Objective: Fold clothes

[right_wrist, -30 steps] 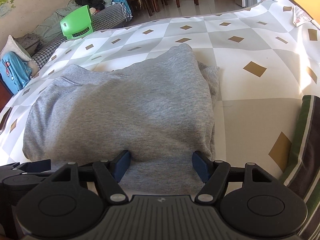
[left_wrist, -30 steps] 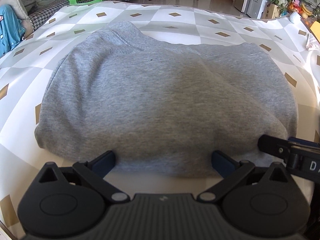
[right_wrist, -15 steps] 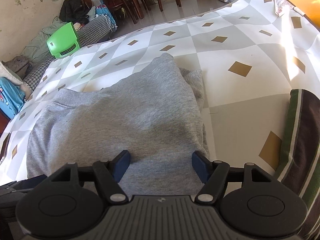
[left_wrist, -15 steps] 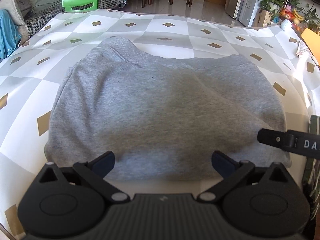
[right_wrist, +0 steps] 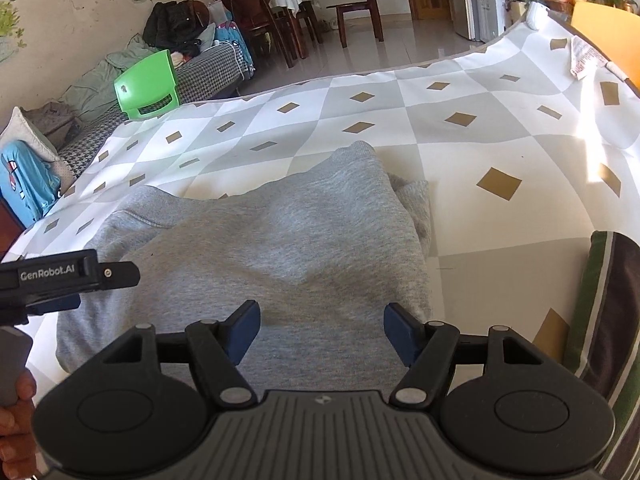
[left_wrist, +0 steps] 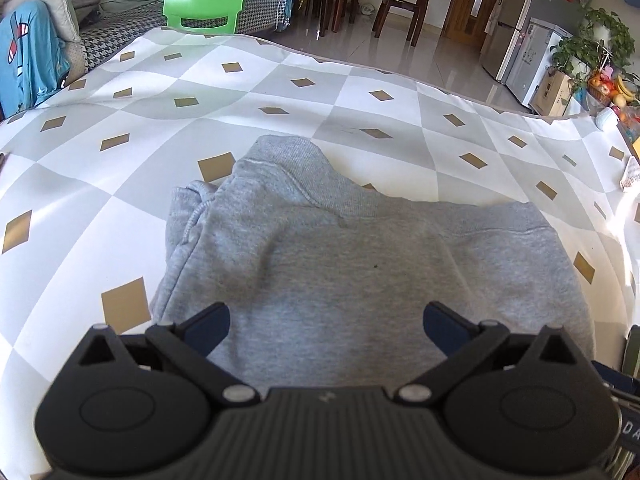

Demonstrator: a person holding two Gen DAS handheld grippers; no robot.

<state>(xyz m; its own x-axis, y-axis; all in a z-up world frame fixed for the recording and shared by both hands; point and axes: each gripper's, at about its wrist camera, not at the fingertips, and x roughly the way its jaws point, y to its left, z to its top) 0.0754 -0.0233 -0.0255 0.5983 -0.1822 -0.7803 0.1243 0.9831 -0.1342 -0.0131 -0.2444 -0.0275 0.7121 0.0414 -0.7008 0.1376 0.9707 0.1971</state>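
A folded grey sweatshirt [left_wrist: 360, 280] lies on a table covered with a white and grey diamond-patterned cloth [left_wrist: 280, 92]. Its ribbed collar [left_wrist: 288, 160] points away from me and a drawstring shows at the left fold. My left gripper [left_wrist: 326, 322] hovers open over the near part of the sweatshirt, with nothing between its blue pads. In the right wrist view the sweatshirt [right_wrist: 300, 240] fills the middle. My right gripper [right_wrist: 322, 328] stands open above its near right part. The left gripper [right_wrist: 68, 276] juts in from the left there, held by a hand [right_wrist: 16, 420].
A green and dark striped garment [right_wrist: 608, 320] lies at the table's right edge. A printed paper [right_wrist: 586, 60] and an orange object [right_wrist: 608, 28] sit at the far right corner. Beyond the table are a green plastic chair [left_wrist: 204, 4], a sofa with clothes, and wooden chairs.
The left gripper has lifted and drawn away from the sweatshirt's near hem, so more of the table shows beyond it. The right gripper has stayed nearly where it was, still open.
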